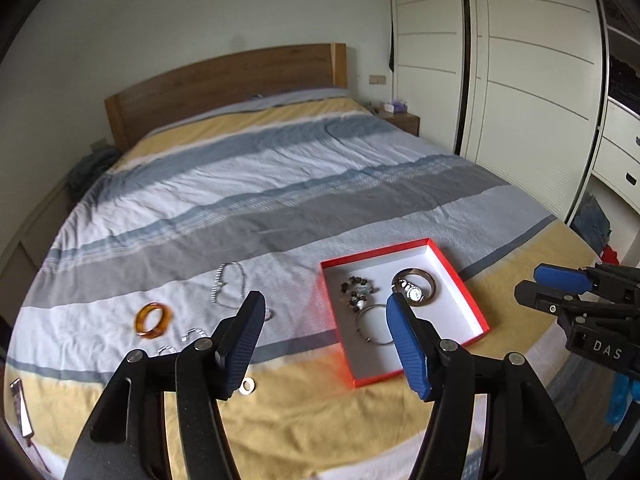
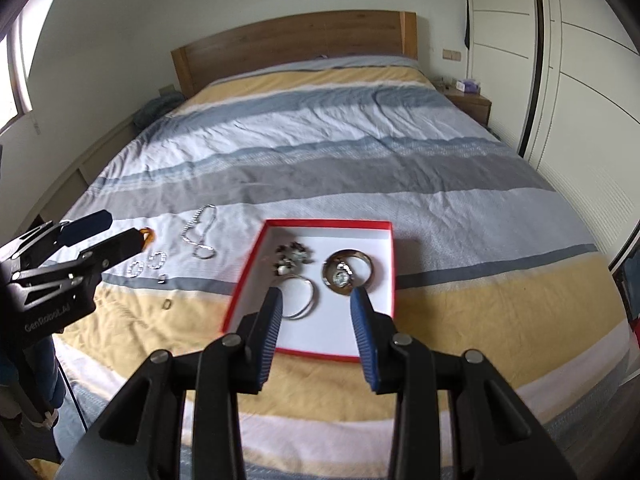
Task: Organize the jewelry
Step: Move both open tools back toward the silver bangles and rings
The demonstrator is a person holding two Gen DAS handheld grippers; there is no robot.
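A shallow red cardboard box with a white inside (image 2: 387, 280) lies on the near part of the striped bedspread (image 2: 320, 152), holding a silver wristwatch (image 2: 340, 278), thin silver bangles (image 2: 304, 300) and dark beads (image 2: 292, 260). To its left on the cloth lie an amber bangle (image 1: 154, 319) and a silver chain (image 1: 228, 286). The left gripper (image 1: 324, 312), marked "GenRobot.AI", and the right gripper (image 2: 316, 304), marked "DAS", both hang with jaws apart and empty.

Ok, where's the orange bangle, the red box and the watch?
orange bangle (image 1: 153, 319): left wrist view, on its front band.
red box (image 2: 328, 221): right wrist view, on its far rim.
watch (image 2: 341, 278): right wrist view, on its dial.
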